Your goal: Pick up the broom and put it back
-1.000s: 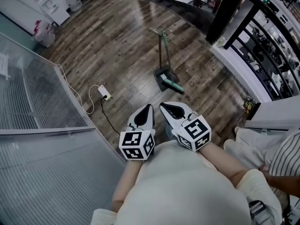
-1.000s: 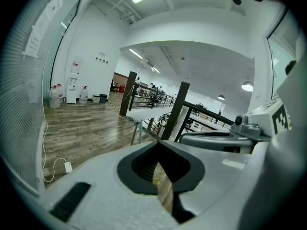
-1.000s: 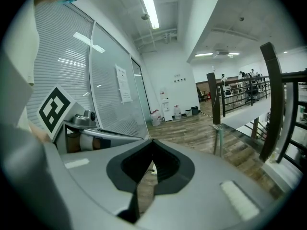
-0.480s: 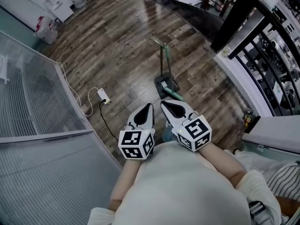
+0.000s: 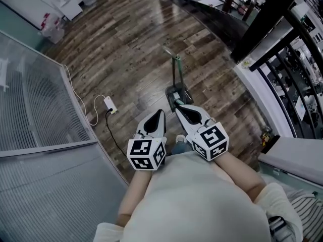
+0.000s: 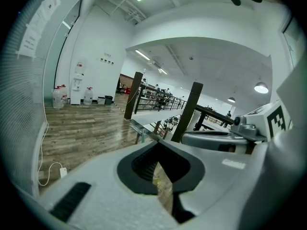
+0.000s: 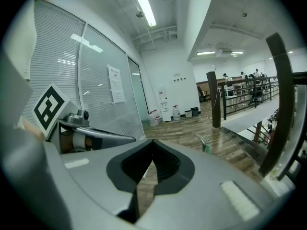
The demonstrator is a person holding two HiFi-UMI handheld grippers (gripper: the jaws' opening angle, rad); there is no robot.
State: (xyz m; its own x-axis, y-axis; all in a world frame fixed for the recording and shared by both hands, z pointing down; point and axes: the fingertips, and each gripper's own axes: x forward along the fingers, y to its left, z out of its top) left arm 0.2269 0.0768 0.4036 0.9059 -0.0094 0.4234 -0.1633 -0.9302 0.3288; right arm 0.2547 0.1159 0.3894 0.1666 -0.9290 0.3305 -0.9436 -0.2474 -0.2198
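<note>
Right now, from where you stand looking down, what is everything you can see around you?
broom: one, green handle, upright on the floor ahead
dustpan: one, dark, at the broom's foot
plug block: one, white with a cable, on the floor at left
water bottles: several, clear, far left corner
glass partition: one, grey blinds, left
railing: one, black, right
floor: one, brown wood
left gripper: one, white, shut and empty
right gripper: one, white, shut and empty, beside the left
</note>
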